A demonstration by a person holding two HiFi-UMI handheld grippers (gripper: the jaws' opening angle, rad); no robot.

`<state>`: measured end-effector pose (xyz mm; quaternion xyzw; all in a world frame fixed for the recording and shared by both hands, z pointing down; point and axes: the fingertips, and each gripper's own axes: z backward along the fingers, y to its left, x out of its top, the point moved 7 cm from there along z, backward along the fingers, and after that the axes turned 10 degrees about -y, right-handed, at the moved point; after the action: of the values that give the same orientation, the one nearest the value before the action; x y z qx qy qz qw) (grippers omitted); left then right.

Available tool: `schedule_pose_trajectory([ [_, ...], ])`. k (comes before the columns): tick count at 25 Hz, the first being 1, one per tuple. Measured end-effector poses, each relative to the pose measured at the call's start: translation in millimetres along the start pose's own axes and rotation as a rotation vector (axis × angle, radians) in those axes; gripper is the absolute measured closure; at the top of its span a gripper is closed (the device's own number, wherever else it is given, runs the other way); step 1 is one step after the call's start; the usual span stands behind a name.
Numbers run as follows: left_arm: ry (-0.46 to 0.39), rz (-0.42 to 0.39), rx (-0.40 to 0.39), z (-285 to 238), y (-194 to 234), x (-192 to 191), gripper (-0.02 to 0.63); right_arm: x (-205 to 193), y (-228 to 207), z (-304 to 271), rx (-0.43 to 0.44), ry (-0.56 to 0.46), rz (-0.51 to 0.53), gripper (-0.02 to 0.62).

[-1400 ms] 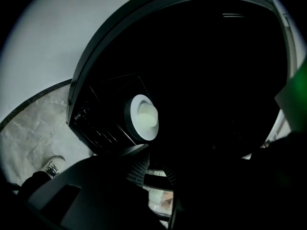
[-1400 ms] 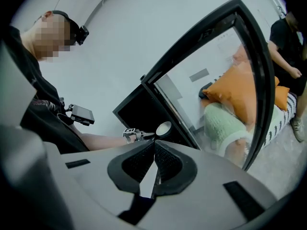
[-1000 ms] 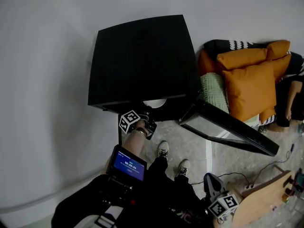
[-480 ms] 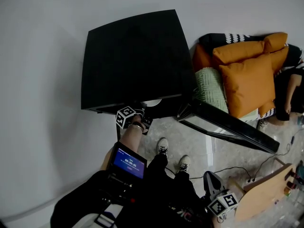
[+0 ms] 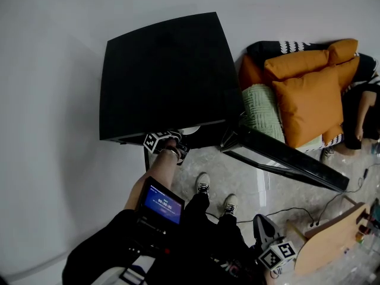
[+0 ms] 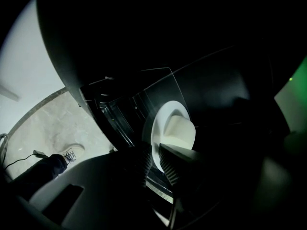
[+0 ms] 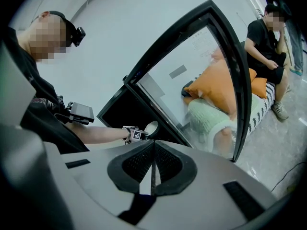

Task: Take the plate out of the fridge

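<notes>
Head view: the left tongs (image 5: 180, 140) sit deeper under the front edge of the fridge (image 5: 166, 70) than a second ago, the plate (image 5: 190, 129) a white sliver just past their tips. Left gripper view: their jaws are closing on the plate's rim, inside the fridge. Right gripper view: the right tongs (image 7: 152, 169) are pressed together, empty, far from the plate.

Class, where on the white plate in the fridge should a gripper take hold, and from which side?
Grip the plate by its thin near rim, coming in through the open front of the fridge, because that edge faces outward. The left gripper is closing its jaws on it.
</notes>
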<state>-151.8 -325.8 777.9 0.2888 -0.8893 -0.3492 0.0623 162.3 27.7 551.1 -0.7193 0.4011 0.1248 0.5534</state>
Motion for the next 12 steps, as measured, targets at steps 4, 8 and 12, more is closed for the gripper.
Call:
schedule_pose_trajectory([
  [4, 0.002, -0.011, 0.015, 2.7, 1.6, -2.0, 0.552, -1.4, -0.8, 0.1, 0.000, -0.001, -0.007, 0.588],
  [8, -0.010, -0.013, 0.021, 8.9, 7.4, -6.7, 0.558, -3.3, -4.8, 1.2, 0.004, 0.028, 0.011, 0.588],
  [12, -0.039, 0.013, -0.002, 20.8, 20.4, -19.0, 0.558, -1.9, -2.3, -2.6, 0.033, 0.035, -0.003, 0.588],
])
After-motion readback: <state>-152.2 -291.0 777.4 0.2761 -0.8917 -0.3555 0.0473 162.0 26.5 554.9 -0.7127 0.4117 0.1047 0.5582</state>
